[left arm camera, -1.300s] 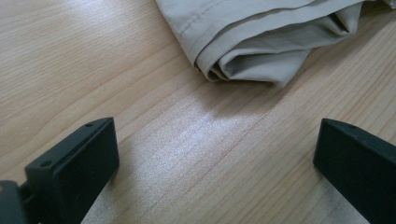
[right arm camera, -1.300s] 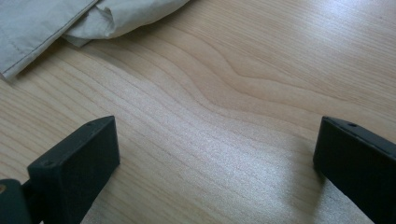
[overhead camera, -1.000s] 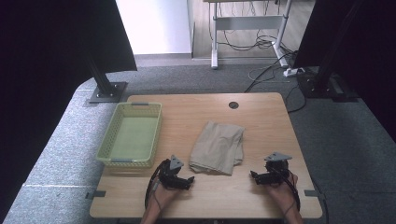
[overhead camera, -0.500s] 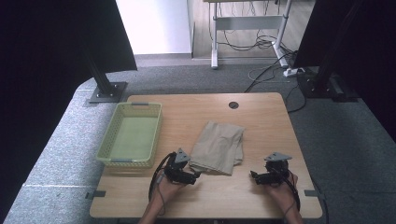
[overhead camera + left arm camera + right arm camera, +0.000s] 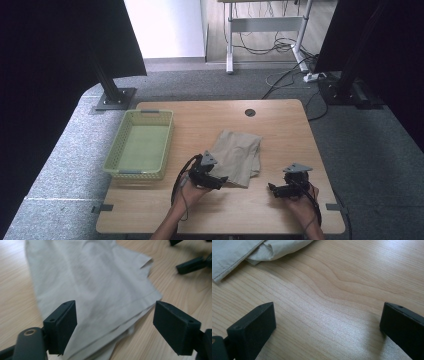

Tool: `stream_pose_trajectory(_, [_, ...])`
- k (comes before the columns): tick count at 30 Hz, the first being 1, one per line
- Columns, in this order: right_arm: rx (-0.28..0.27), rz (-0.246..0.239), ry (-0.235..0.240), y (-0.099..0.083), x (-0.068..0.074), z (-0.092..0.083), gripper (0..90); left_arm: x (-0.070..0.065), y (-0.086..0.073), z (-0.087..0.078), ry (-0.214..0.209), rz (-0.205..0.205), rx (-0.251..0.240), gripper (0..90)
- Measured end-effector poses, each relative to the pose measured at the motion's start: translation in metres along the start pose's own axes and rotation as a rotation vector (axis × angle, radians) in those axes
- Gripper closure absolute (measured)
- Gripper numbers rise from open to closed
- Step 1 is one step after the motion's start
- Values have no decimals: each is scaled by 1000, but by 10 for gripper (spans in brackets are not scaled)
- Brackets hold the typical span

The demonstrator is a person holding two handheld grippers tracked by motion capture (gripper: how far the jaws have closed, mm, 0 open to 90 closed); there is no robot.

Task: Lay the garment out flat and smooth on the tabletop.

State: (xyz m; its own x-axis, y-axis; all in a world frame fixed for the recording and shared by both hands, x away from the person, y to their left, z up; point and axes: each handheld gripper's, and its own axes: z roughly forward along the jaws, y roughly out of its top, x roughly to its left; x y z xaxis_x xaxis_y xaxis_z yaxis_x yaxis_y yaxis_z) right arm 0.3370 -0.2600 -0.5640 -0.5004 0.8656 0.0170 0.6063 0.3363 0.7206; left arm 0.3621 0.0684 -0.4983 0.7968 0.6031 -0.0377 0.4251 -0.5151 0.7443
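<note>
A folded beige cloth (image 5: pixel 236 156) lies flat in the middle of the wooden table (image 5: pixel 280 125). My left gripper (image 5: pixel 220 181) hovers at the cloth's near left corner. In the left gripper view the cloth (image 5: pixel 95 285) spreads under and between the left gripper's (image 5: pixel 113 325) jaws, which have just been closing but stand apart and do not press on it. My right gripper (image 5: pixel 272 188) rests to the right of the cloth near the front edge. In its own view the right gripper (image 5: pixel 327 327) stands open over bare wood, with the cloth's edge (image 5: pixel 242 250) at the top left.
A light green plastic basket (image 5: pixel 135 172) stands on the table's left side. A round cable hole (image 5: pixel 250 112) sits at the table's far edge. Black stands (image 5: pixel 112 92), a desk frame and cables are on the floor beyond.
My left gripper has moved right and away from the front edge, up to the cloth's near corner, and its jaws have narrowed a little. The right gripper has stayed put.
</note>
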Motion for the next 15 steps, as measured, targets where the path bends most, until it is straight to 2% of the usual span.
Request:
stream_pose_trajectory(1, [0, 0, 0, 0, 0, 0, 0, -1, 3, 2, -17, -4, -3, 194])
stream_pose_trajectory(2, [0, 0, 0, 0, 0, 0, 0, -1, 3, 2, -17, -4, -3, 205])
stream_pose_trajectory(4, [0, 0, 0, 0, 0, 0, 0, -8, 15, 13, -16, 23, 4, 218])
stream_pose_trajectory(11, [1, -2, 2, 0, 0, 0, 0, -15, 26, 23, -32, 36, -4, 234])
stream_pose_trajectory(12, [1, -2, 2, 0, 0, 0, 0, -20, 33, 31, -33, 54, 4, 234])
stream_pose_trajectory(15, [1, -1, 2, 0, 0, 0, 0, -24, 38, 37, -45, 55, -5, 238])
